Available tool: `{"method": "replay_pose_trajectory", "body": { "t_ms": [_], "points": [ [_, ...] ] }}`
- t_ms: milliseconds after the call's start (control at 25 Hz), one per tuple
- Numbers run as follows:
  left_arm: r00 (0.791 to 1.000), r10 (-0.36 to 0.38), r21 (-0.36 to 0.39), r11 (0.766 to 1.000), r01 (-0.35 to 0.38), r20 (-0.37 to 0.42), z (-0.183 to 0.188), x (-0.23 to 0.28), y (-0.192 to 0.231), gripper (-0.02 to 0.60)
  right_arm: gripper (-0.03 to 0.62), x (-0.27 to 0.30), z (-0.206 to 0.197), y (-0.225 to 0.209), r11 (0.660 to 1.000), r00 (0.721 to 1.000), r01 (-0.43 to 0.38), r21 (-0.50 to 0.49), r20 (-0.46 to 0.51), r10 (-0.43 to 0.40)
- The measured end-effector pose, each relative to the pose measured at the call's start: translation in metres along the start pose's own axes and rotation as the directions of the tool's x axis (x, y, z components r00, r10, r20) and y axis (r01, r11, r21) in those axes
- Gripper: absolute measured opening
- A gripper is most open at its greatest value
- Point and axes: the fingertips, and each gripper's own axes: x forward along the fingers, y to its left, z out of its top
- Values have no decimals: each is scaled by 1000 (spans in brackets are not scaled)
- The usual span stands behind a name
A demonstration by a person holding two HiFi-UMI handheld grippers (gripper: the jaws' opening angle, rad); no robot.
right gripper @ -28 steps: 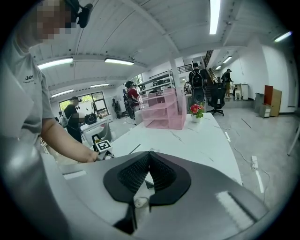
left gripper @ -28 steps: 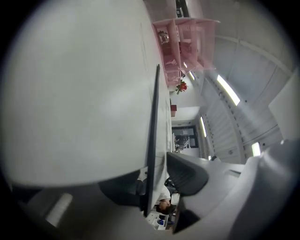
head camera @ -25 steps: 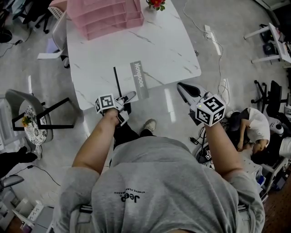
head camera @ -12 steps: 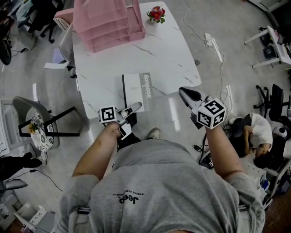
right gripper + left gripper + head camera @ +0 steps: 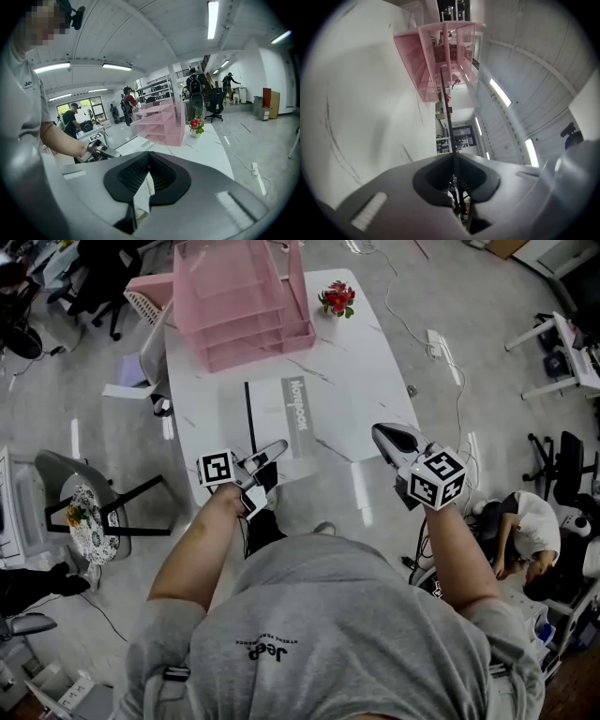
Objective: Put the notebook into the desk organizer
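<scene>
Step in hand: transport. Pickup looks done, insertion not started.

- Left gripper (image 5: 275,449): jaws clamped on the near edge of the flat grey-and-white notebook with a black spine strip (image 5: 281,413). The left gripper view shows it edge-on as a thin dark line running out from between the closed pads.
- The notebook looks held roughly parallel to the white marble-pattern counter (image 5: 366,381) and off its surface, with open space between the two in the left gripper view. It sits between the person and the organizer, not touching it.
- The pink mesh tiered desk organizer (image 5: 246,306) is at the counter's far end, with its open tray fronts facing the notebook. A small pot of red flowers (image 5: 336,298) stands just beside its right side.
- Right gripper (image 5: 386,435): jaws together, nothing in them, off the counter's right edge, well clear of the notebook.

Next move, my read: carry it forward, keep it level, line the leading edge up with one tray opening, slide in, then release. The single-edge grip means the far end may droop and catch a tray lip, so match height before pushing. Keep it left of the flowers.
</scene>
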Motion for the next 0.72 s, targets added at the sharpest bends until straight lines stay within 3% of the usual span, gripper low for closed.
{"method": "replay_pose_trajectory", "body": {
  "t_ms": [400, 560, 720],
  "points": [
    [999, 39, -3, 999, -39, 12, 85, -1, 35, 66, 3, 37, 11, -9, 999, 999, 35, 28, -30, -34],
    [997, 75, -56, 996, -75, -2, 100, -4, 65, 66, 3, 54, 15, -12, 998, 998, 45, 36, -45, -43],
    [996, 92, -56, 994, -93, -13, 108, -5, 79, 66, 3, 70, 18, -15, 998, 997, 51, 41, -57, -48]
  ]
}}
